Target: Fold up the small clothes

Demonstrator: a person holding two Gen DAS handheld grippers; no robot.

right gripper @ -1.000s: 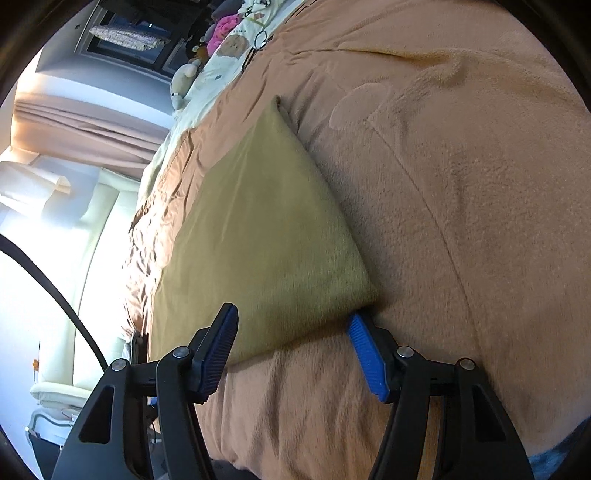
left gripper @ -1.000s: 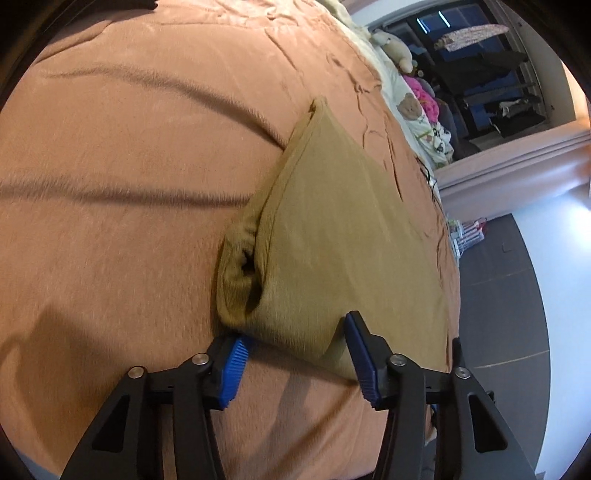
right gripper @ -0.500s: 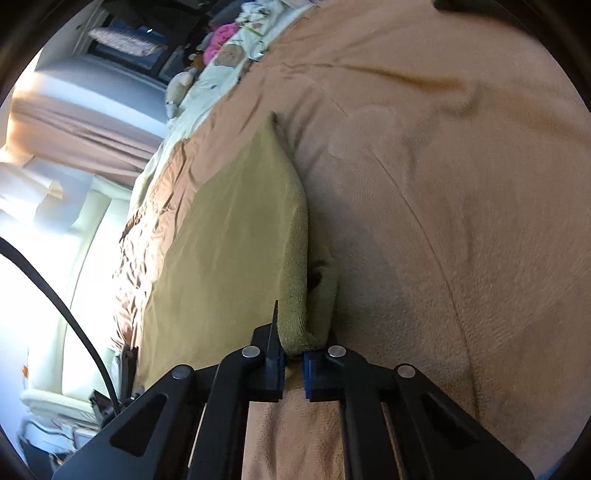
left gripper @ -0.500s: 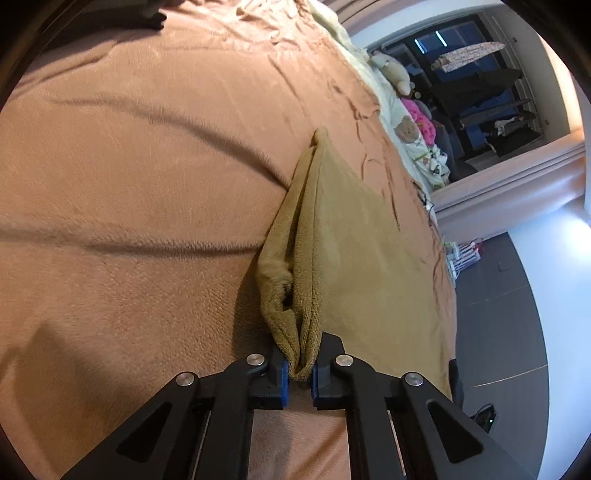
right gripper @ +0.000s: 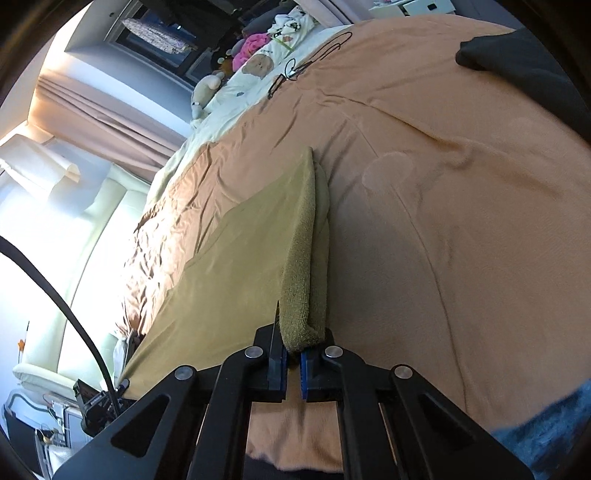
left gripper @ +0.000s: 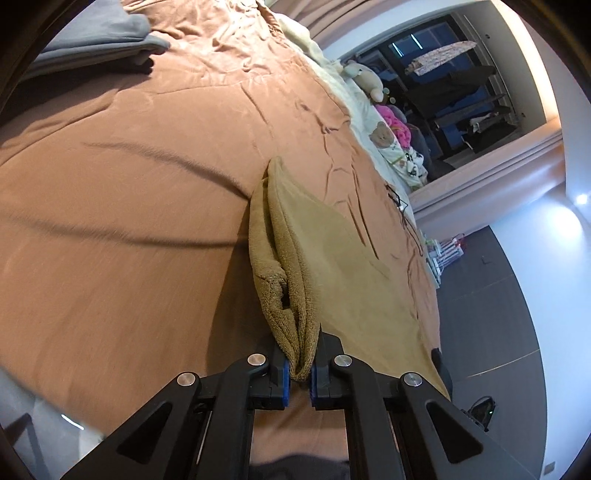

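Lying on the brown bed cover (left gripper: 122, 206), the olive-tan garment (left gripper: 332, 266) stretches away from us toward the far side of the bed, and we hold its near edge at two corners. In the left wrist view the left gripper (left gripper: 300, 378) has its jaws clamped on the garment's near left corner; they have just been closing, and the cloth now bunches into a thick, folded ridge that rises from between the blue pads (left gripper: 283, 380), lifted off the cover with a shadow beneath it on the left. In the right wrist view the right gripper (right gripper: 292, 363) is likewise clamped on the near right corner, its jaws having just been closing too, and the rolled hem of the garment (right gripper: 229, 266) stands up out of them while the rest spreads flat to the left. Farther out, a folded grey cloth (left gripper: 96, 33) rests on the bed cover at the far left of the left wrist view, and a dark cloth (right gripper: 524, 62) lies at the far right of the right wrist view. Beyond the brown cover we see a pale quilt printed with a bear (left gripper: 384, 136), a cream plush toy (left gripper: 365, 79), something bright pink (right gripper: 253, 44), a thin black cable (right gripper: 306, 61) on the cover, pinkish curtains (right gripper: 103, 122) and a dark window (left gripper: 454, 74).
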